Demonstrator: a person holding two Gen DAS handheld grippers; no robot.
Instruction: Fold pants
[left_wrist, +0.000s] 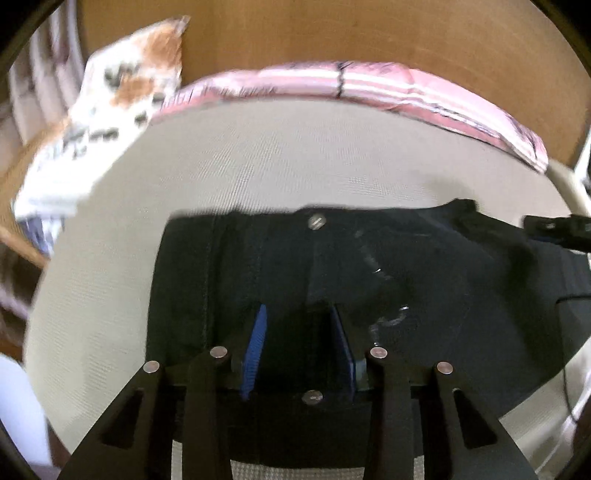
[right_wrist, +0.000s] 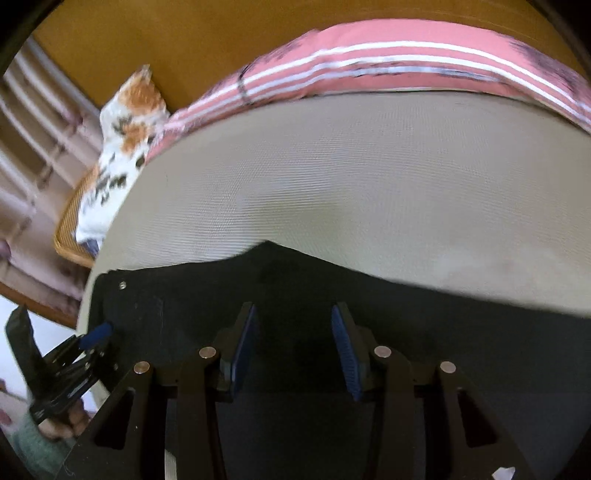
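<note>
A bed (right_wrist: 332, 177) with a beige woven sheet fills both views, a wooden headboard (left_wrist: 332, 33) behind it. Dark pants (left_wrist: 424, 266) lie flat on the near part of the bed, their waist button (left_wrist: 317, 222) toward the headboard. A pink striped pillow (right_wrist: 388, 55) lies along the far edge, a floral pillow (left_wrist: 122, 96) at its left end. The left tongs (left_wrist: 298, 347) hover over the waist, blue pads apart, gripping nothing. The right tongs (right_wrist: 293, 347) hover over the pants' dark cloth, likewise spread and gripping nothing. Whether either touches the cloth cannot be told.
</note>
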